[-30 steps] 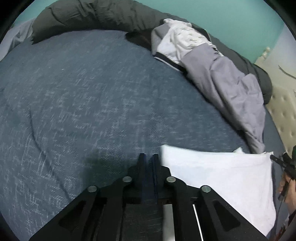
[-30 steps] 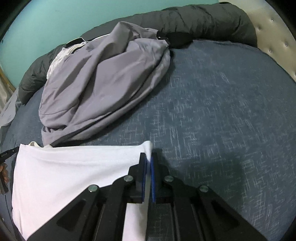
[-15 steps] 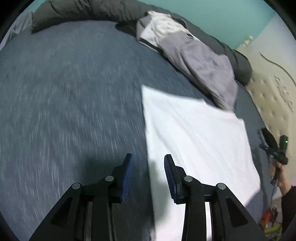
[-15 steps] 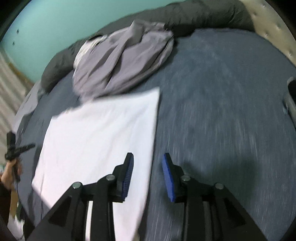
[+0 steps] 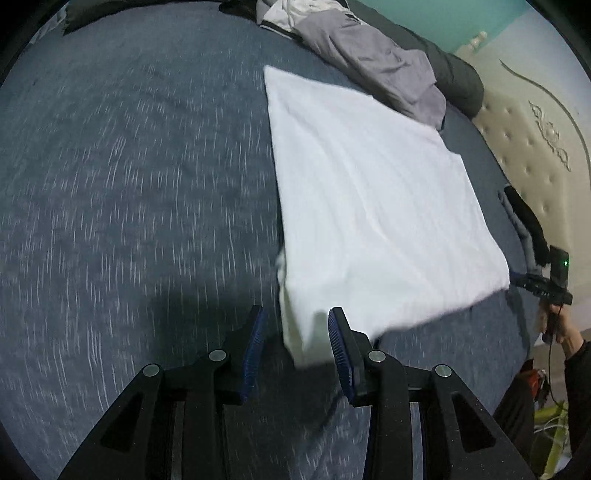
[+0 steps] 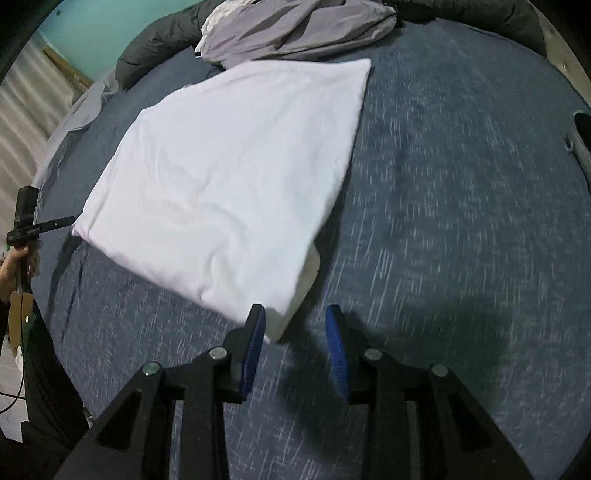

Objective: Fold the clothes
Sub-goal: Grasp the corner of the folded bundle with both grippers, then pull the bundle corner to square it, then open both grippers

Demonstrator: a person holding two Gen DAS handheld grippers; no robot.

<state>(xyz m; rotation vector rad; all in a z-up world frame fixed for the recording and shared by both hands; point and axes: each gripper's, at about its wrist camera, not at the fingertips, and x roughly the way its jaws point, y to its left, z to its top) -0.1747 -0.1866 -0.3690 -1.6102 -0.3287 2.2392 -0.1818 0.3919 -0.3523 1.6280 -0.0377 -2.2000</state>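
Observation:
A white folded garment (image 5: pixel 373 206) lies flat on the blue-grey bed, also in the right wrist view (image 6: pixel 229 177). My left gripper (image 5: pixel 295 334) is open and empty, jaws wide, just short of the garment's near left corner. My right gripper (image 6: pixel 295 332) is open and empty, just short of the garment's near right corner. Each gripper shows at the edge of the other's view: the right gripper (image 5: pixel 546 280) and the left gripper (image 6: pixel 29 229).
A pile of grey and white clothes (image 5: pixel 369 51) lies beyond the garment, also in the right wrist view (image 6: pixel 295 33). A dark rolled duvet (image 6: pixel 155 48) lines the far edge. A padded headboard (image 5: pixel 535 147) stands at the right. The blue-grey bed cover (image 5: pixel 129 184) spreads left.
Both grippers were shut on the garment's far corners a second ago. They let go, opened, and pulled back toward the near edge; the garment now lies flat.

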